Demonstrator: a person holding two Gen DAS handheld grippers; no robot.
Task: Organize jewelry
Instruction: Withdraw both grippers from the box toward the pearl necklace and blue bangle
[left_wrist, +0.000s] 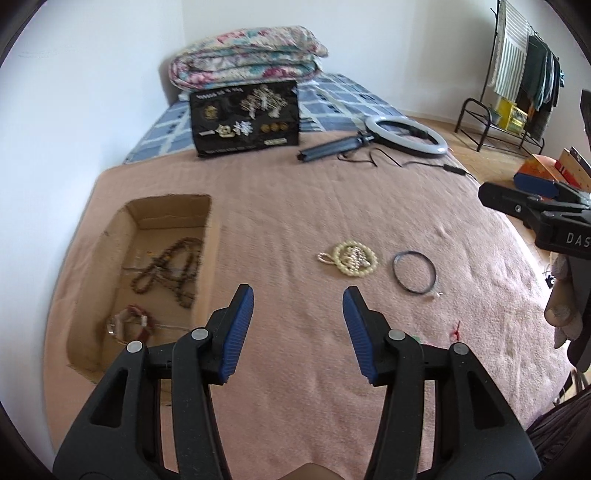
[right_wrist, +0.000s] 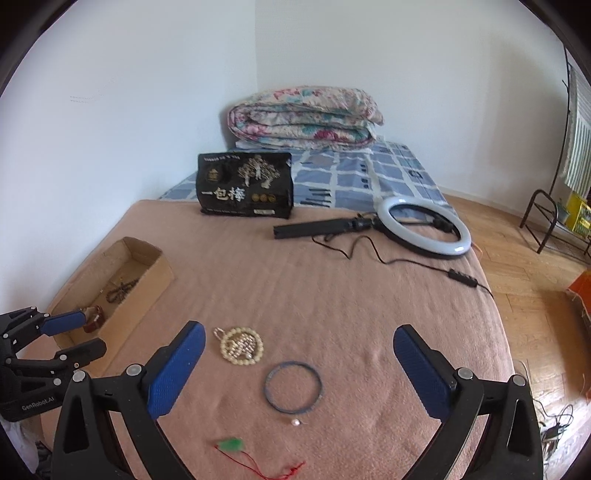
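Setting: a bed (right_wrist: 332, 280) covered by a pink blanket, serving as the work surface.
Cardboard box (left_wrist: 110, 258): open-topped, at the bed's left side; it holds a brown bead necklace (left_wrist: 170, 269) and a reddish bracelet (left_wrist: 136, 321), so it looks like the collecting place.
Still loose on the blanket: a round pearl pendant (right_wrist: 241, 346), just beside it a dark blue bangle (right_wrist: 293, 386), a small pearl (right_wrist: 295, 422), and a green charm on red cord (right_wrist: 232, 445) nearest the camera.
Left claw (left_wrist: 298, 325): jaws wide apart, empty, hovering low over bare blanket between box and pendant.
Right claw (right_wrist: 299, 373): jaws spread wide, empty, held above the bangle, which lies between its fingers; probably lined up for the next pick.
Background: black printed bag (right_wrist: 245, 188), ring light (right_wrist: 424, 225), folded quilt (right_wrist: 303, 114).
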